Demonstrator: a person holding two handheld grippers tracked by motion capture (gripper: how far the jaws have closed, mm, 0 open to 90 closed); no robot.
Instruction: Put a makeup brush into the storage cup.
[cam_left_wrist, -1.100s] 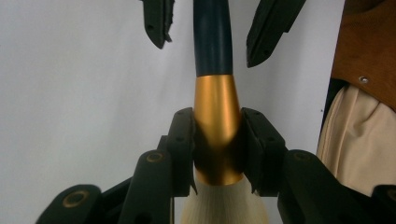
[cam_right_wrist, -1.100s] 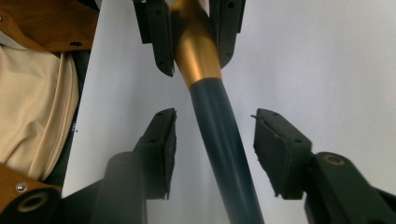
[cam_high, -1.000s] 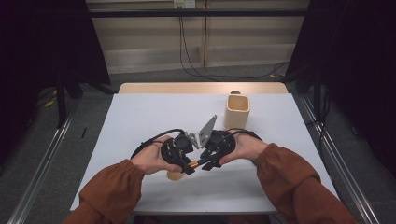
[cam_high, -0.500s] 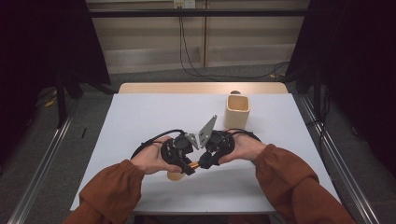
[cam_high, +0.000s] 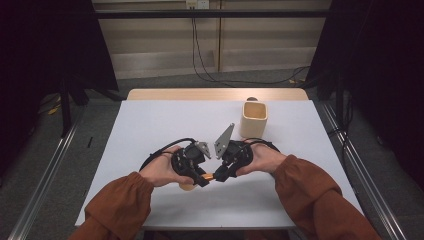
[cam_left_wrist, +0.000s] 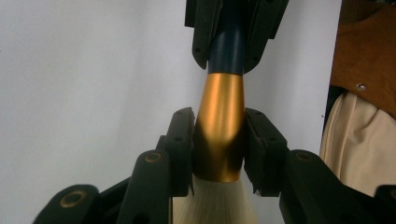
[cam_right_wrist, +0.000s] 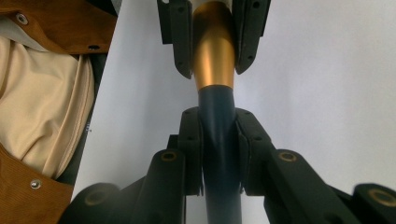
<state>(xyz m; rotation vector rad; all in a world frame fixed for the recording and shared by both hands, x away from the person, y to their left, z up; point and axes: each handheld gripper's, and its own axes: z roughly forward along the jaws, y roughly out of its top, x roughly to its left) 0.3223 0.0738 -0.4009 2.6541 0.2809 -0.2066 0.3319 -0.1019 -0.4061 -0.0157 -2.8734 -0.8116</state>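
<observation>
We see a brush (cam_left_wrist: 219, 116) held level just above the white table (cam_high: 150, 130), our left gripper (cam_left_wrist: 218, 140) clamped on its gold collar, our right gripper (cam_right_wrist: 218, 140) having just closed onto its dark handle, beige cup (cam_high: 254, 119) well behind

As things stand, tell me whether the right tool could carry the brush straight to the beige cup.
Probably not yet. The right tool is shut on the brush at its dark handle, but the left tool is clamped on the gold ferrule. The table towards the beige cup looks free.
</observation>
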